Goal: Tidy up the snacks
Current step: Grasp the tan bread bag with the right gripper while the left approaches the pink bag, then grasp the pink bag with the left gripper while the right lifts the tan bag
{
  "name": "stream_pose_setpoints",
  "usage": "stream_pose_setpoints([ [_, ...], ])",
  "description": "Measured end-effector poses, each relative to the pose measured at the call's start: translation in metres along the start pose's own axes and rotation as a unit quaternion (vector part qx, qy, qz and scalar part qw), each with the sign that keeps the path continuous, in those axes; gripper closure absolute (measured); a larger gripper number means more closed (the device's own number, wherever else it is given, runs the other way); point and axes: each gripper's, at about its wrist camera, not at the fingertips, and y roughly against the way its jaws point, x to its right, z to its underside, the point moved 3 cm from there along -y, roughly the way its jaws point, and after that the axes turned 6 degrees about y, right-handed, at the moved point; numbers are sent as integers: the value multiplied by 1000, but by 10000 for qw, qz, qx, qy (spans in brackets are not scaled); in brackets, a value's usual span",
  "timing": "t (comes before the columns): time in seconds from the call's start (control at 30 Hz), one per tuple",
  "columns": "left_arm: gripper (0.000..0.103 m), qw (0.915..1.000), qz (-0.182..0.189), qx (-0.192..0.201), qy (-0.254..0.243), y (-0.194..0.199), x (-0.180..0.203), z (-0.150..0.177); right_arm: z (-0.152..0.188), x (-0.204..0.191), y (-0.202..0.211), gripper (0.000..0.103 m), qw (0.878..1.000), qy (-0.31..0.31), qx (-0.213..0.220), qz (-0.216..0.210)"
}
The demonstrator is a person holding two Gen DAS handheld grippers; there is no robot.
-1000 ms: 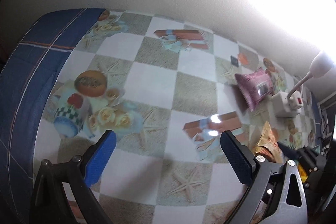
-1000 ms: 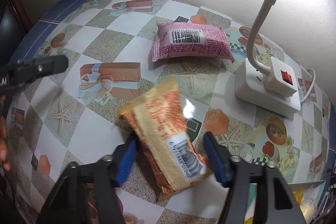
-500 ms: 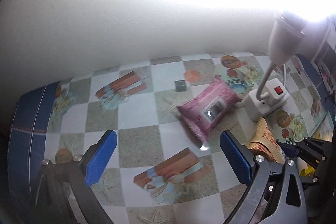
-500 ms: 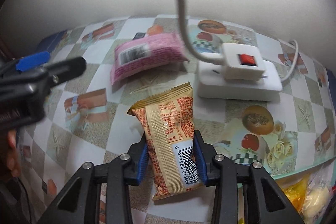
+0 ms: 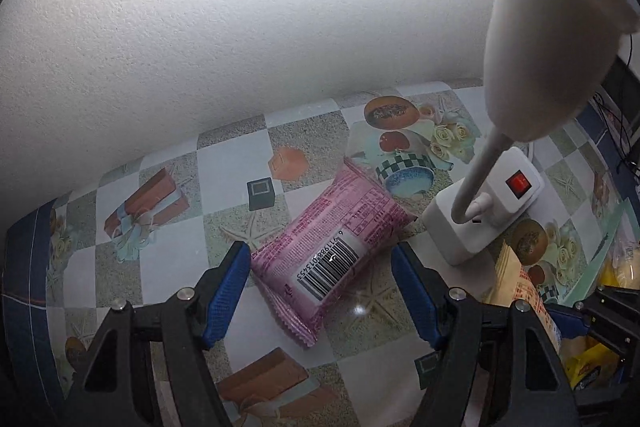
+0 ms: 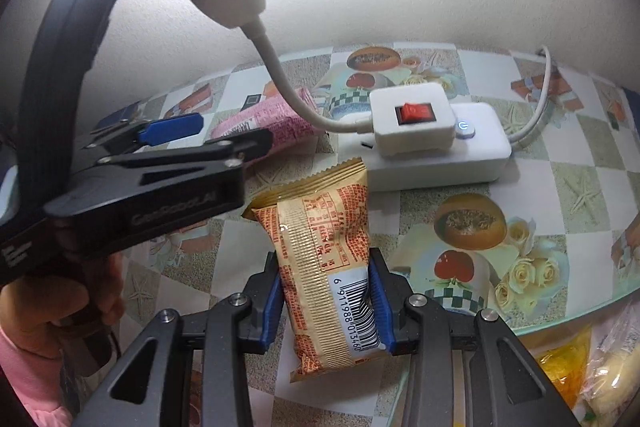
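Tablecloth (image 5: pixel 168 283) carries a pink snack packet (image 5: pixel 332 251) between the closing left gripper (image 5: pixel 320 291) pads, untouched. Right gripper (image 6: pixel 324 301) is clenched on an orange snack packet (image 6: pixel 324 251) beside the power strip (image 6: pixel 440 163).

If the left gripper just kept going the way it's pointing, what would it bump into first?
Most likely the pink snack pack: it lies on the table between the left gripper's closing jaws, not yet pinched. Depth is hard to judge here.
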Motion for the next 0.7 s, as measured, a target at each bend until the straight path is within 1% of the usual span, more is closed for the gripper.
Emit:
stream_pose_setpoints([
  [0.13,29,9999,-92,-18,35,-12,0,-2,4,6,1,62,10000,-36,-15,12],
  [0.2,29,9996,-253,-43,-81,-18,3,-2,5,9,0,62,10000,-81,-22,-14],
  [0.23,31,9994,-327,-41,-101,-20,3,-2,4,10,0,62,9999,-97,-26,-26],
  [0.27,35,9994,-338,-40,-76,-20,4,-2,5,11,0,62,9999,-109,-26,-38],
  [0.3,35,9994,-350,-36,-59,-21,3,-1,5,11,0,62,9999,-120,-21,-51],
  [0.37,41,9991,-402,-9,-120,-20,5,1,6,10,1,62,9999,-112,-4,-56],
  [0.47,45,9990,-424,9,-137,-19,4,3,7,10,0,62,9999,-107,4,-61],
  [0.6,48,9988,-435,32,-216,-12,10,13,7,12,-2,62,9998,-164,3,-69],
  [0.7,50,9990,-418,62,-151,-4,9,22,8,11,0,62,9998,-165,4,-63],
])
